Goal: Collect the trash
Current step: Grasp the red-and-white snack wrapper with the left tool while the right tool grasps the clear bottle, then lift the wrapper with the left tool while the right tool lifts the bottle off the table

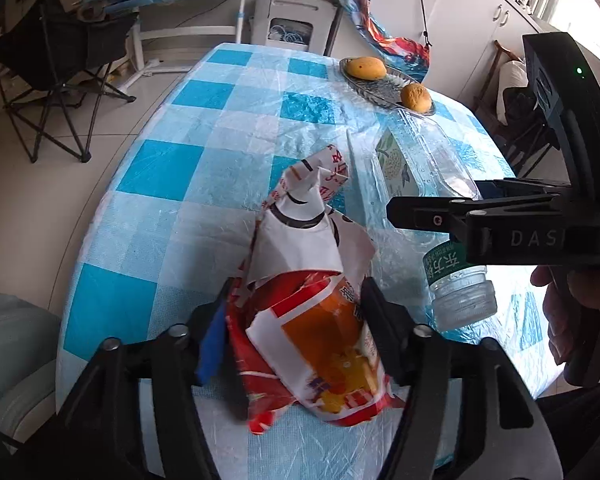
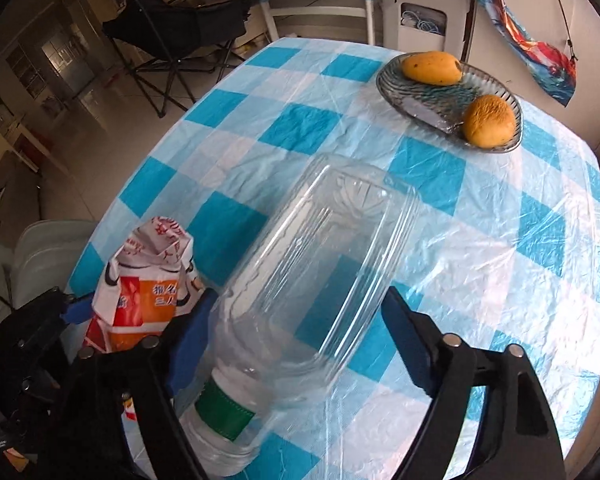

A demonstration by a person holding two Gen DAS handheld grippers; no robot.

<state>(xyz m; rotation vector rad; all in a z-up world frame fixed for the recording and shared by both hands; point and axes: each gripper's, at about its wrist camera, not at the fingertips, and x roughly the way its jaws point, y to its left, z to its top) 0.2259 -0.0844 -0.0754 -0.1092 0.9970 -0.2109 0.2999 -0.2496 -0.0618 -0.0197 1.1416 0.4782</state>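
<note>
Left gripper (image 1: 296, 312) has its fingers (image 1: 380, 320) about half open, pinched onto a crumpled red-and-orange snack wrapper (image 1: 320, 344) just over the table (image 1: 160, 168). Right gripper (image 2: 296, 344) sits wider, fingers (image 2: 404, 340) clamped on a clear empty plastic bottle (image 2: 320, 272) lying sideways. Behind them, a glass dish (image 2: 432, 104) holds two yellow-orange fruits (image 2: 488, 120); nothing's blocking.
</note>
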